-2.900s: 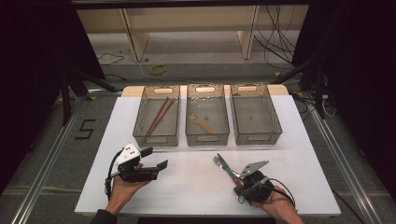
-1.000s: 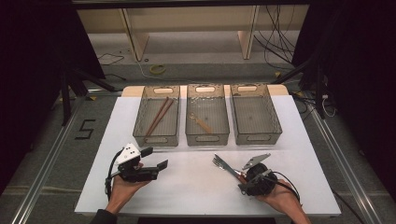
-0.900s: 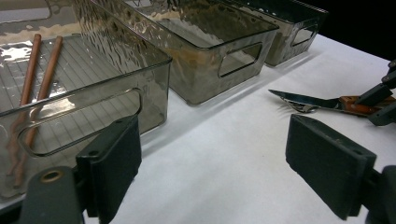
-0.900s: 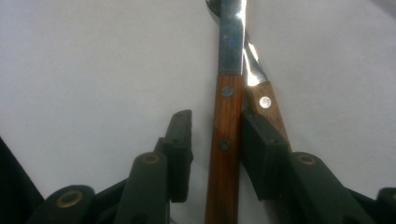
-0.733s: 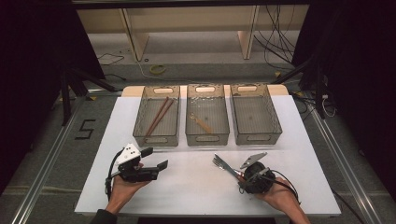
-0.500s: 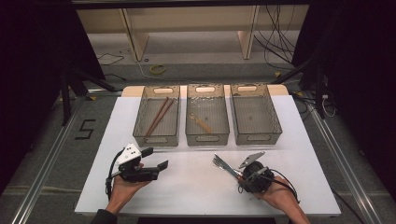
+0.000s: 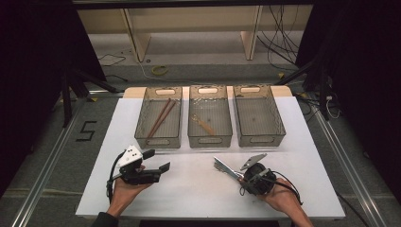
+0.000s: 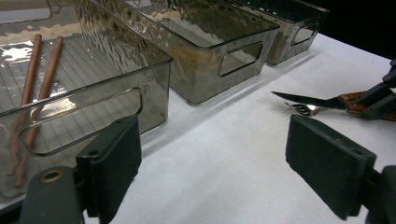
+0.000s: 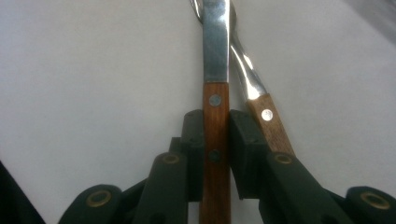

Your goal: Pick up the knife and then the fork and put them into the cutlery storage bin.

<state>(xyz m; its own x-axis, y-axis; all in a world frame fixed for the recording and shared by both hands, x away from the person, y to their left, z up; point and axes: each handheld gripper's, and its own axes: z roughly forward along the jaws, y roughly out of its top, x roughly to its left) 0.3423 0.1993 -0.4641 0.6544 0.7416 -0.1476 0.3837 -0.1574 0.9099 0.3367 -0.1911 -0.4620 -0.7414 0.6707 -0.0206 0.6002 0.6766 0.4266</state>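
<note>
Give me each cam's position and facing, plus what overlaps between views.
High view: fixed above the person's side, looking forward and down on the white table and three bins; both forearms and hands enter from the bottom, left gripper, right gripper.
Left gripper view: rides the left gripper, faces across the table past its own open jaws toward the bins.
Right gripper view: looks along its own jaws, which have just been closing on the wooden-handled knife; a fork lies beside it.
Shared: the left gripper view and the right gripper view both show the knife.

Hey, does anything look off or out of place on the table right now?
Nothing spilled or damaged. The right gripper is shut on the knife, its jaws just closing; the fork lies beside it on the table.
</note>
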